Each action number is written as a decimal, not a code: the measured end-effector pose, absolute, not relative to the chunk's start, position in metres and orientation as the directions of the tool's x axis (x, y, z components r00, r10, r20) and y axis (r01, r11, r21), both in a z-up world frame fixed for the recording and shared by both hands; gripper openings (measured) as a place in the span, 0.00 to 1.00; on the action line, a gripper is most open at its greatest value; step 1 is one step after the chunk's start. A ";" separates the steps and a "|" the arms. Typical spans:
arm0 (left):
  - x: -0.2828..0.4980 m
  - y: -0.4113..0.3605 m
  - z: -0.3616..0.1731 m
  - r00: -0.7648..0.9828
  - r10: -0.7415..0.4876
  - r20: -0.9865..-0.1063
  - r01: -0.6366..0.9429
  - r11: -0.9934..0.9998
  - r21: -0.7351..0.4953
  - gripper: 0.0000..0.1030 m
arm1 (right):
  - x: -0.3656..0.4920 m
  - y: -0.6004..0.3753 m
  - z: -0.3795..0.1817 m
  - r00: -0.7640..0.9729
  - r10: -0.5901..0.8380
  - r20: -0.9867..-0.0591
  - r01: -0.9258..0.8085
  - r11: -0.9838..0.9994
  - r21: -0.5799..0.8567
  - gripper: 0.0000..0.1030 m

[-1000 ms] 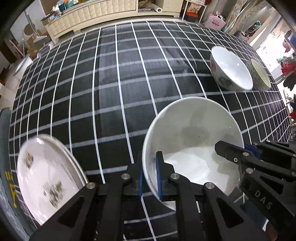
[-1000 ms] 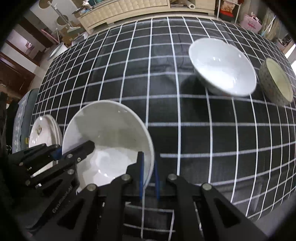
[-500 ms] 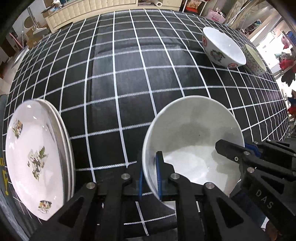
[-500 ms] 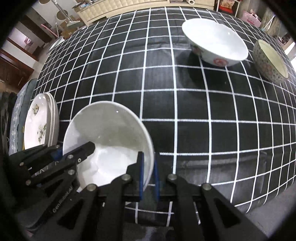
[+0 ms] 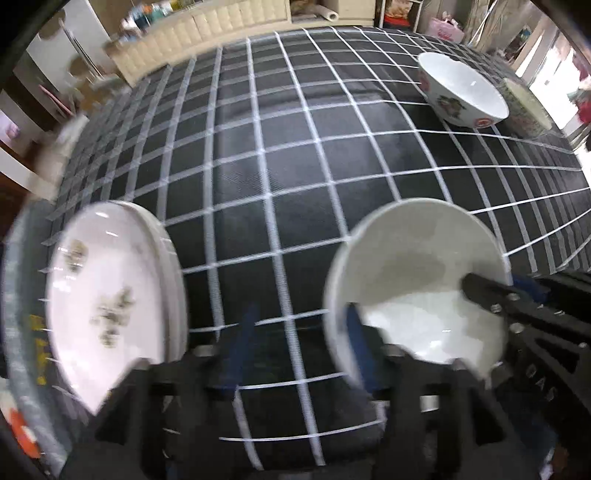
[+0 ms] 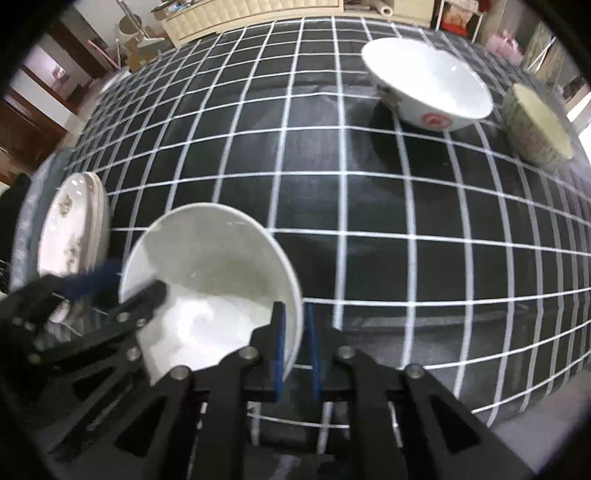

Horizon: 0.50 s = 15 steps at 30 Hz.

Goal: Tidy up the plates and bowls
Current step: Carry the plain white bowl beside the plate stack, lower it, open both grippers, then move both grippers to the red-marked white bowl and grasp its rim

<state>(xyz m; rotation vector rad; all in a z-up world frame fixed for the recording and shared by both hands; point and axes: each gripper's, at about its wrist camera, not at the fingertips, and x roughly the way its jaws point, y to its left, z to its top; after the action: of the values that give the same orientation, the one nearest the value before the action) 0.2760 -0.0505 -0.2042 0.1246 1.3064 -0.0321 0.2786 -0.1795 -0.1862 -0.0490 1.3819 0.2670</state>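
A plain white bowl [image 5: 417, 280] [image 6: 207, 266] rests on the black checked tablecloth [image 5: 280, 147], near the front edge. My left gripper [image 5: 301, 350] straddles its left rim. The jaws are opening: one blue pad is inside the bowl, and the other stands well clear outside. My right gripper [image 6: 295, 350] straddles the opposite rim, also opening, with a thin gap on each side of the wall. A stack of flowered plates [image 5: 107, 306] [image 6: 70, 240] lies just left of the bowl.
A white bowl with flower and red marks [image 5: 461, 88] [image 6: 424, 81] stands at the far right, with a small patterned bowl [image 5: 524, 107] [image 6: 539, 125] beside it. A grey edge [image 5: 14, 295] borders the plates on the left. A cream cabinet [image 5: 221, 26] is behind the table.
Both grippers were shut on the white bowl's rim and have now parted. The left jaws spread much wider than the right. Both views have shifted, bringing the plate stack nearer.
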 end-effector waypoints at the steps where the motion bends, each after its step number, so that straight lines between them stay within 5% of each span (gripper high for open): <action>1: 0.276 -0.052 -0.203 0.259 0.037 -0.965 0.116 0.991 0.069 0.52 | 0.279 -0.181 -0.184 0.155 0.127 -0.980 -0.224 0.970 0.091 0.40; 3: 0.280 -0.054 -0.196 0.269 0.047 -0.962 0.124 0.989 0.083 0.53 | 0.281 -0.187 -0.171 0.191 0.112 -0.975 -0.234 0.970 0.066 0.71; 5: 0.284 -0.050 -0.186 0.296 0.072 -0.953 0.108 0.988 0.108 0.53 | 0.282 -0.197 -0.155 0.266 0.072 -0.961 -0.229 0.973 0.010 0.82; 10: 0.311 -0.055 -0.171 0.288 -0.052 -0.956 0.126 0.992 -0.016 0.53 | 0.301 -0.236 -0.142 0.282 0.166 -0.945 -0.123 0.983 0.136 0.82; 15: 0.346 -0.083 -0.165 0.313 -0.080 -0.946 0.170 0.985 -0.027 0.56 | 0.324 -0.244 -0.140 0.289 0.132 -0.948 -0.116 0.988 0.102 0.82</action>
<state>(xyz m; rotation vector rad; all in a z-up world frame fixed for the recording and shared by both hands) 0.3461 -0.0832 -0.1652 0.0827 1.2419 -0.1648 0.3239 -0.2443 -0.1399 0.0142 1.2671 0.1658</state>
